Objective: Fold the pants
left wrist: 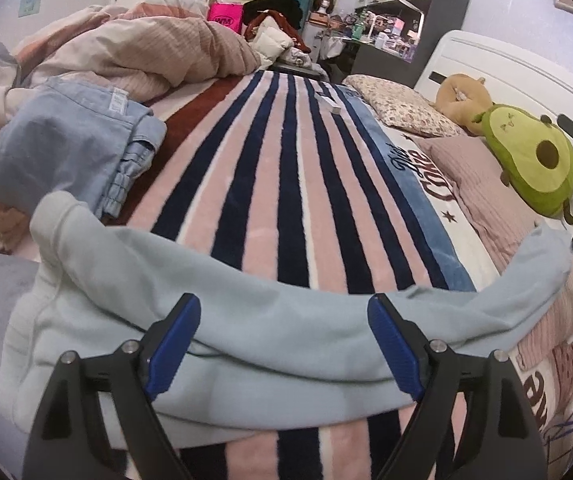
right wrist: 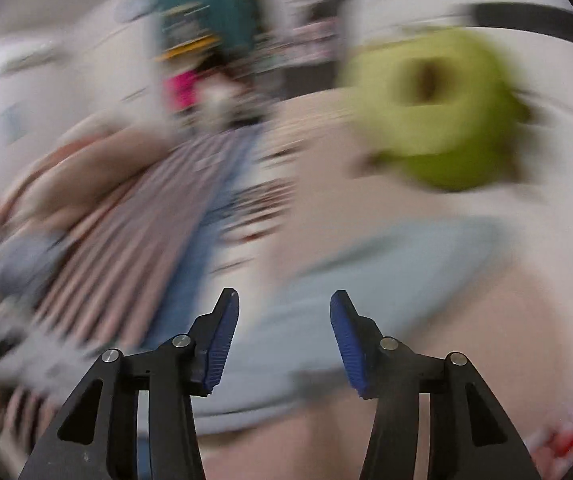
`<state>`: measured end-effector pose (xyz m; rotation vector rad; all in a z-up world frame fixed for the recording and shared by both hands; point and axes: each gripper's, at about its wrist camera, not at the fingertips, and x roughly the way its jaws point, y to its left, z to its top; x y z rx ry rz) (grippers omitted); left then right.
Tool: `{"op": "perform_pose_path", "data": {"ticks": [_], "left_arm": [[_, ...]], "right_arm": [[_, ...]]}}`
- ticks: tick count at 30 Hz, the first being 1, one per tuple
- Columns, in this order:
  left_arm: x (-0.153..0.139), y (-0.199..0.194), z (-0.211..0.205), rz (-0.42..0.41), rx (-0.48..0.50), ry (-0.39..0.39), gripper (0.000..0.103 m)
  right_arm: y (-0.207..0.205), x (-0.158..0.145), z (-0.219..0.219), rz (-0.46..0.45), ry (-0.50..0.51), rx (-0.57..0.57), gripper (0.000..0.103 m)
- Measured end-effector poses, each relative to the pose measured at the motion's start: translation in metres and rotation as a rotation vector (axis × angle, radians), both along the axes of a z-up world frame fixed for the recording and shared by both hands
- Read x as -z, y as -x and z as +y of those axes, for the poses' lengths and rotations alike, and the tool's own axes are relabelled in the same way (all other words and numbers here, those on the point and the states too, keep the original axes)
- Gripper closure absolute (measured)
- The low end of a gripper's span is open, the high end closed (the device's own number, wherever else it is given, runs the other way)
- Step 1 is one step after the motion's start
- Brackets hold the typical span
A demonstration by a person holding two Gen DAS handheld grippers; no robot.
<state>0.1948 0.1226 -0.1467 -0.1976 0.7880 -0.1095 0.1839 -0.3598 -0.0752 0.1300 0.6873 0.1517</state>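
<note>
Pale blue pants (left wrist: 270,320) lie folded lengthwise across the striped blanket (left wrist: 278,184) on the bed, one cuffed end at the left. My left gripper (left wrist: 284,340) is open and empty, its blue pads (left wrist: 174,344) just above the pants' near fold. The right wrist view is motion-blurred: my right gripper (right wrist: 284,336) is open and empty over a pale blue part of the pants (right wrist: 366,272).
A folded light-blue denim garment (left wrist: 74,148) lies at the left. A rumpled duvet (left wrist: 134,52) sits behind it. Pillows (left wrist: 402,108) and an avocado plush (left wrist: 530,156), which also shows in the right wrist view (right wrist: 438,112), lie by the white headboard (left wrist: 526,76).
</note>
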Motion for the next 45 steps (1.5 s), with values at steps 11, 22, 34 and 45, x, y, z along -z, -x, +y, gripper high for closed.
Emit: {"op": "perform_pose_path", "data": {"ticks": [11,22,34,45], "left_arm": [[0.006,0.018,0.021,0.030,-0.031,0.014,0.020],[0.012,0.031,0.025,0.036,-0.053,0.042,0.020],[0.013,0.030,0.023,0.046,-0.062,0.041,0.020],[0.010,0.033,0.026,0.036,-0.060,0.043,0.020]], "right_arm": [[-0.050,0.105,0.222,0.270,-0.039,-0.712,0.049],[-0.021,0.116,0.258,0.253,-0.019,-0.868,0.101],[-0.010,0.110,0.256,0.204,-0.025,-0.857,0.074],[-0.074,0.127,0.267,0.321,0.014,-0.840,0.087]]}}
